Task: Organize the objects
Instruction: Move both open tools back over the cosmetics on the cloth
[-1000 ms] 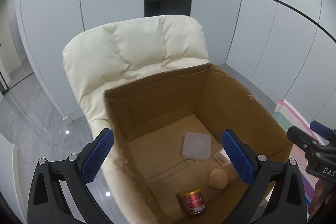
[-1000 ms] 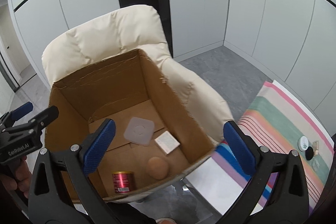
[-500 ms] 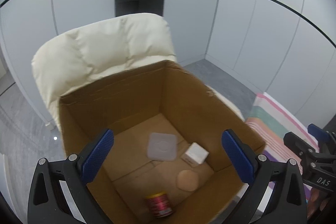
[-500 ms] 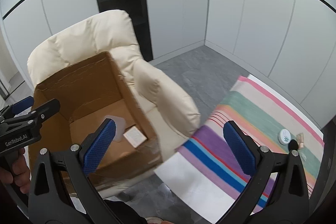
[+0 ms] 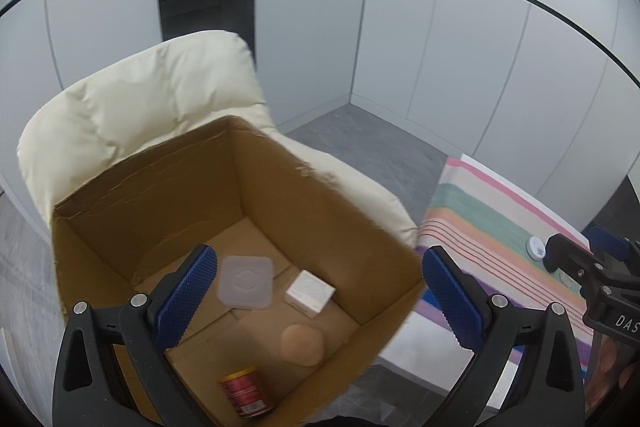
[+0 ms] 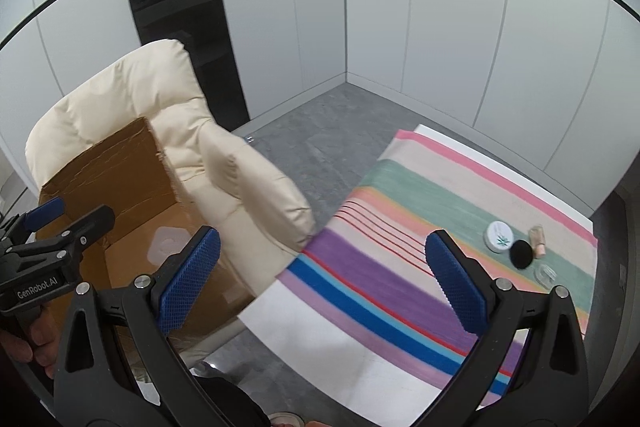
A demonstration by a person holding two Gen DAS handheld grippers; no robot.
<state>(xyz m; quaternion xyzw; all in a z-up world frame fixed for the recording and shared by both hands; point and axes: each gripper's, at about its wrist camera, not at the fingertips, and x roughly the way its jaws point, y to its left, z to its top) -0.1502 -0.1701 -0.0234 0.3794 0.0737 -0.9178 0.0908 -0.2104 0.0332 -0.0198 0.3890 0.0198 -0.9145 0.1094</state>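
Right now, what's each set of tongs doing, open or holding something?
Left tongs: open, holding nothing, above the cardboard box.
Right tongs: open, holding nothing, above the striped cloth.

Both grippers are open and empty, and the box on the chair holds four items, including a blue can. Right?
Not quite: the can is red, as the left wrist view shows. The rest holds: left gripper and right gripper are open and empty, and the box on the chair holds four items.

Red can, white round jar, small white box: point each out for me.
red can [image 5: 246, 397], left wrist view, on its side wall.
white round jar [image 6: 498, 236], right wrist view, on its lid.
small white box [image 5: 310, 293], left wrist view, on its top face.
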